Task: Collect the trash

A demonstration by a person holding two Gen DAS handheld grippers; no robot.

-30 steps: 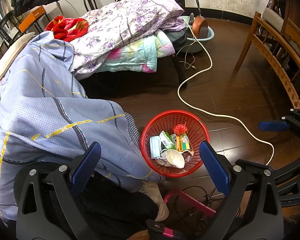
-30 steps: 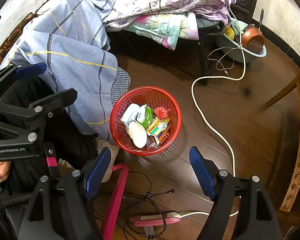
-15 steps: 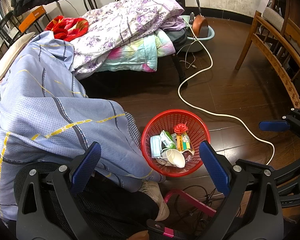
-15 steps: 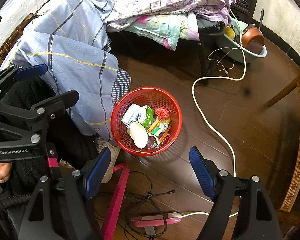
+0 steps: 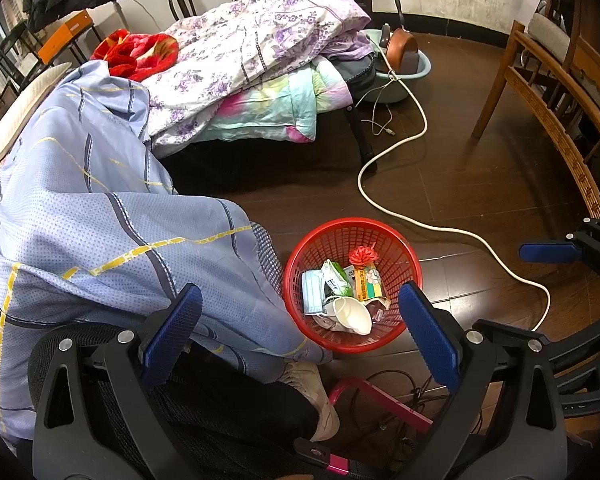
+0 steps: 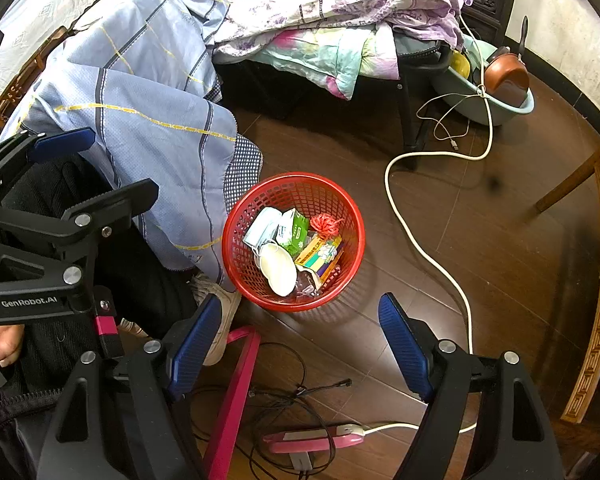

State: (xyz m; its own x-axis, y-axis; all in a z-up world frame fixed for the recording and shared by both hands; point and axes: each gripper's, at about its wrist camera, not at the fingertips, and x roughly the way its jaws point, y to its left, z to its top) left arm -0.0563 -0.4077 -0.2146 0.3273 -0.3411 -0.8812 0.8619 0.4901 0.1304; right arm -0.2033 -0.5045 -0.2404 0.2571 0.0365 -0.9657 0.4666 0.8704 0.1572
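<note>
- Red basket (image 5: pixel 412 268) (image 6: pixel 236 256) on the dark wood floor (image 5: pixel 480 184), holding a white cup (image 5: pixel 354 314), face mask (image 5: pixel 312 292), green packet (image 5: pixel 336 280), yellow box (image 5: pixel 368 280) and red bow (image 5: pixel 363 257); items beneath are hard to make out.
- Left gripper (image 5: pixel 298 336) and right gripper (image 6: pixel 296 344): jaws wide apart, holding nothing, above the basket's near edge.
- Blue sheet (image 5: pixel 100 220) touches the basket's rim on one side and hides what is under it.
- White cable (image 5: pixel 400 208) runs beside the basket; open floor lies beyond it.

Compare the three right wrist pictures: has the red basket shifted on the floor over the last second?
No. The red basket lies just as before against the white cable and blue sheet; only a slight camera drift shows.
</note>
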